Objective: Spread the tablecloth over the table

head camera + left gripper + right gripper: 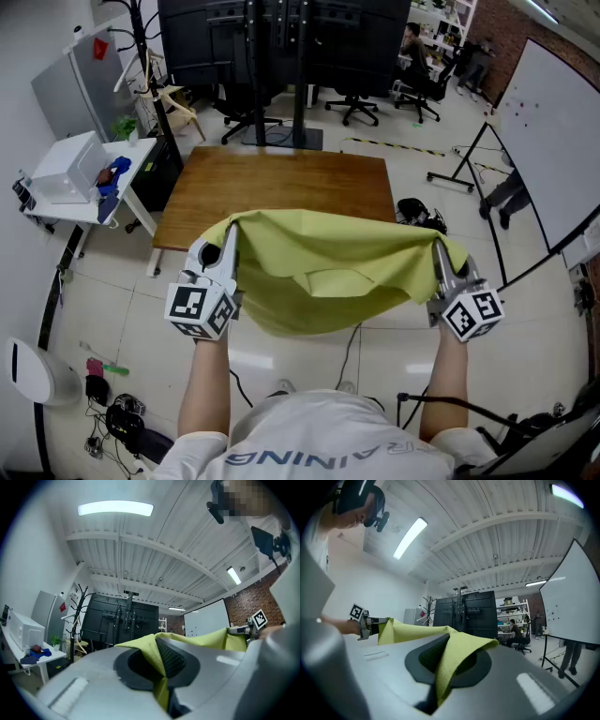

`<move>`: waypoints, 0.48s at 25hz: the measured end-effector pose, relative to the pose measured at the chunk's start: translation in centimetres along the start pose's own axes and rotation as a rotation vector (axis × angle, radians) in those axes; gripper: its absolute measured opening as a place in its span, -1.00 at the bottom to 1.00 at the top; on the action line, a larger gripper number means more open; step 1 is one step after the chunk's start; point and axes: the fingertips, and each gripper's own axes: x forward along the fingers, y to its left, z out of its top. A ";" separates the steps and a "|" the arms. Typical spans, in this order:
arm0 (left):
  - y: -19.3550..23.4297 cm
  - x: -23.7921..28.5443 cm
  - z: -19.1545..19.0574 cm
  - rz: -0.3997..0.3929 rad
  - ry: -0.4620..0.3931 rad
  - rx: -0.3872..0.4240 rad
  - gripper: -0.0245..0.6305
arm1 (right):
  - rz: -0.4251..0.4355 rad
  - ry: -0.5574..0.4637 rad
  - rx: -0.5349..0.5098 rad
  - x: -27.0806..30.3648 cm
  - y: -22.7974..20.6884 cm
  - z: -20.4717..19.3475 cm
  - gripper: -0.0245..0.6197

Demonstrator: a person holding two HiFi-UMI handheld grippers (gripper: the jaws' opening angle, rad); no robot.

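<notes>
The person is wearing a white short-sleeved T-shirt (309,441) that is showing pale grey capital lettering (337,457) across the chest, and a dark headset (358,498) is sitting on the head. The left gripper (229,242) and right gripper (438,255) are showing light grey shells with dark ribbed pads (171,658), each one carrying a cube (200,309) printed with black-and-white square markers

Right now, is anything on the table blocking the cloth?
Nothing visible does. The table shows only bare wood, and the tablecloth hangs from the left claw and right claw at its near edge.
</notes>
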 end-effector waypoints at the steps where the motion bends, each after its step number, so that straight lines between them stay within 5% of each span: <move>1: 0.4 -0.1 0.0 -0.002 0.000 0.003 -0.90 | -0.002 0.002 0.004 0.3 0.4 -0.1 -0.89; 12: 3.1 0.6 -0.4 -0.036 0.002 -0.006 -0.90 | -0.026 0.004 0.026 2.1 1.6 -0.2 -0.89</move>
